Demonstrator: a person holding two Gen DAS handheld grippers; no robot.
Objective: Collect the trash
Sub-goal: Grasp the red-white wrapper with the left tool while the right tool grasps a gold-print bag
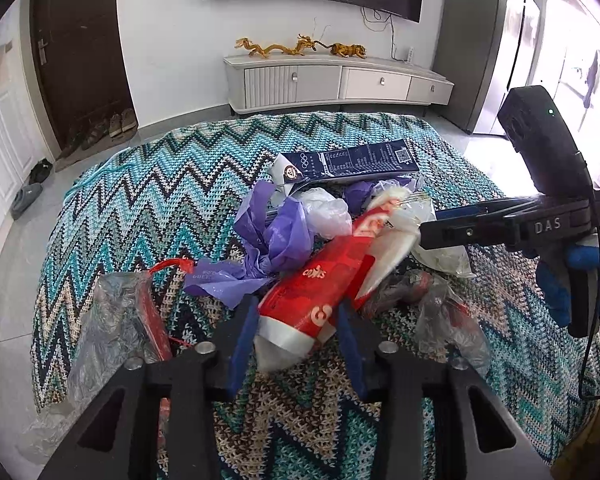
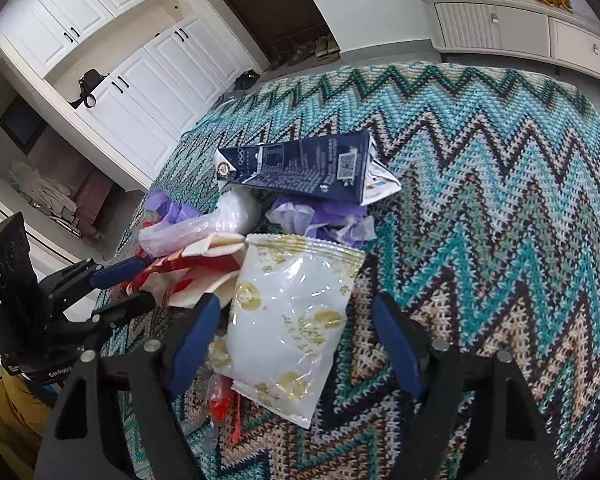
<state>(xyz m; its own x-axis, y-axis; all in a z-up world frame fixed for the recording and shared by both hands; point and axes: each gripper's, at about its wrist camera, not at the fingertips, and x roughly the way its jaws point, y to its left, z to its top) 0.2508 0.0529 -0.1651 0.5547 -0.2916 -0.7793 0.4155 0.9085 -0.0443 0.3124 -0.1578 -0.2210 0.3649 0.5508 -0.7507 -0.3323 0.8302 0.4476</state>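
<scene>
The trash is gathered into one loose heap on the zigzag-knit blanket (image 1: 148,208) rather than scattered, but no bin or bag for it shows in either view, so by my judgement most of the collecting is left to do.

The left hand-held gripper (image 1: 298,320) has its blue fingers on either side of the near end of the red and white wrapper (image 1: 324,276); they look to be touching it, though whether they are pressing firmly I cannot tell. The right hand-held gripper (image 2: 296,340) stands wide open around the white pouch with gold print (image 2: 292,312), with a clear gap between its right finger and the pouch, so it holds nothing.

The heap lies near the middle of the blanket. At its far side is the dark blue carton (image 1: 348,164), lying flat, with crumpled purple plastic (image 1: 272,236) and a clear bag (image 1: 328,212) just in front of it. To the near left is a clear wrapper with red inside (image 1: 128,312), and more clear film sits to the near right.

The pieces overlap, so lifting one may drag another along. Beyond the blanket stand a TV cabinet (image 1: 340,84) against the far wall and white cupboards (image 2: 132,60) to the left
</scene>
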